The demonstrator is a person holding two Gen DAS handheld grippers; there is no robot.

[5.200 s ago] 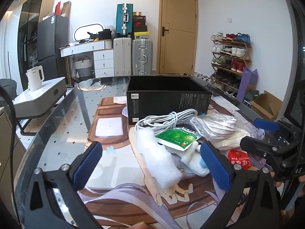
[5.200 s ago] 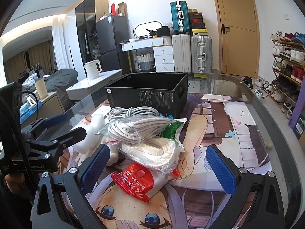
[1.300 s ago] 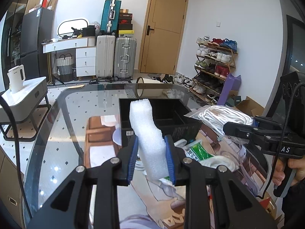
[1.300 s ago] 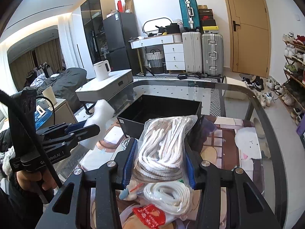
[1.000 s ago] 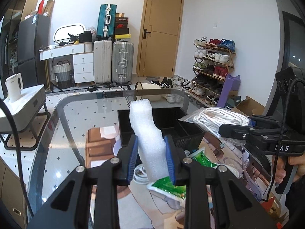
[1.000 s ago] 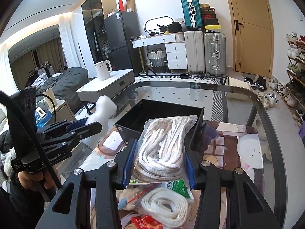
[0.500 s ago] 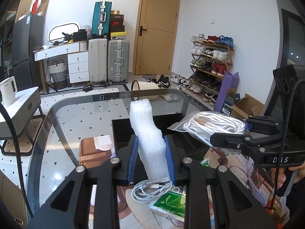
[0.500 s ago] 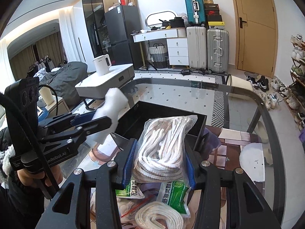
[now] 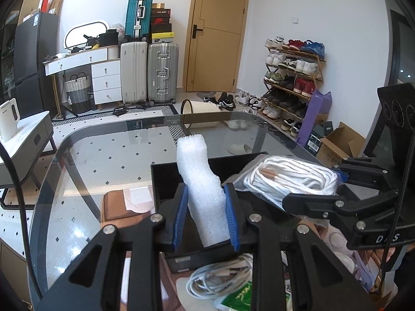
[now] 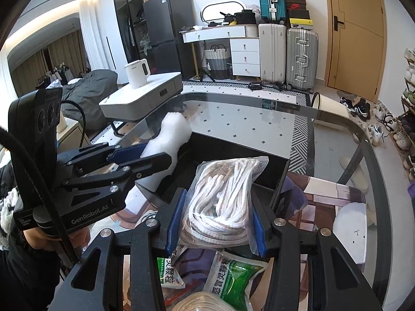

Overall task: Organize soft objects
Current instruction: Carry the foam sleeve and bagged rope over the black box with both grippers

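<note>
Your left gripper [image 9: 206, 216] clamps a white, pebbly foam roll [image 9: 201, 189], upright above the matte black box [image 10: 233, 153]. Your right gripper [image 10: 215, 224] squeezes a clear, crinkled plastic bag of coiled white rope [image 10: 223, 202] over the box's near edge.

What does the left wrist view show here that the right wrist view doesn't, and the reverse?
Left wrist only: a coiled white cable on the table in front of the black box, and the purple bag by the shoe rack.
Right wrist only: green packets below the right tool, and the curtains.
Both: the left tool clamping the foam roll, the bagged white rope, and the box.
</note>
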